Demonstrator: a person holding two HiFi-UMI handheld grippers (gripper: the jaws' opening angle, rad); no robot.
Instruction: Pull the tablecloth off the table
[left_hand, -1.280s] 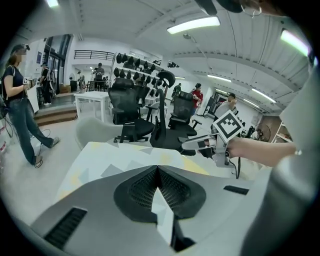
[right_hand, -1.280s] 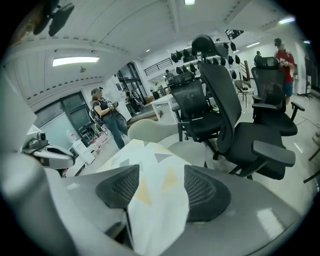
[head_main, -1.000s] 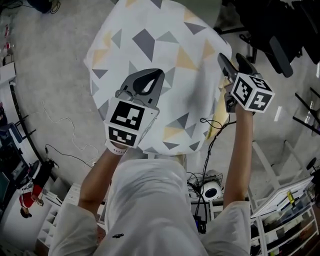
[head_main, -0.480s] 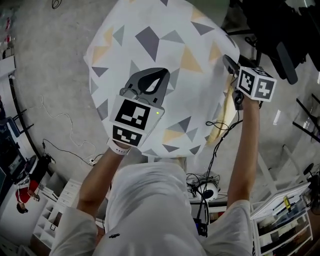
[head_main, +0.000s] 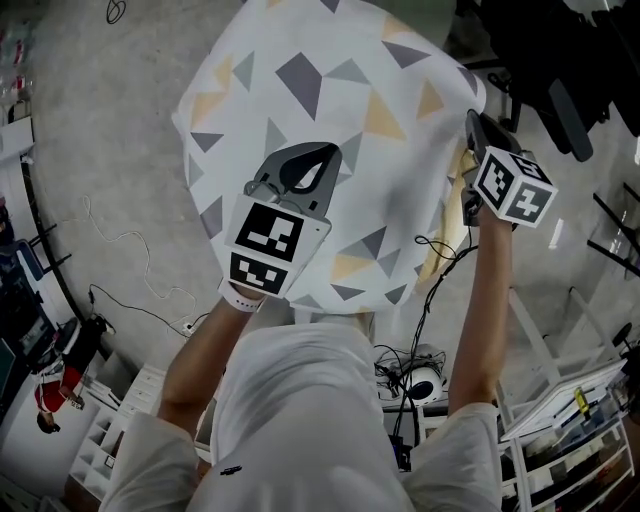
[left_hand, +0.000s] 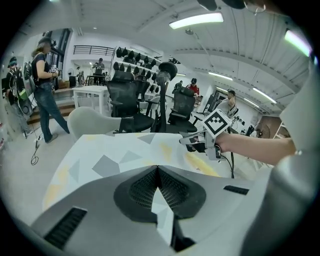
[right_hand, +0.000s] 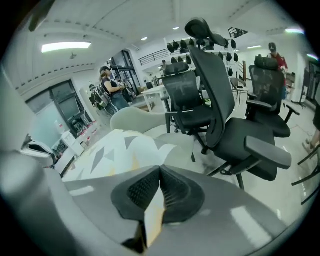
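Ahead of the left gripper (left_hand: 158, 168), black mesh office chairs (left_hand: 131, 100) with tall headrests crowd beside a white rectangular table (left_hand: 92, 92). Behind them, a white wall (left_hand: 100, 38) carries rows of dark chair headrests (left_hand: 137, 54). Long strip lights (left_hand: 196, 20) glow on the white ribbed ceiling (left_hand: 240, 55) above. Below the gripper, tangled cables (head_main: 398, 362) lie on a grey speckled concrete floor (head_main: 90, 150), white cubby shelving (head_main: 100, 450) behind to its left.
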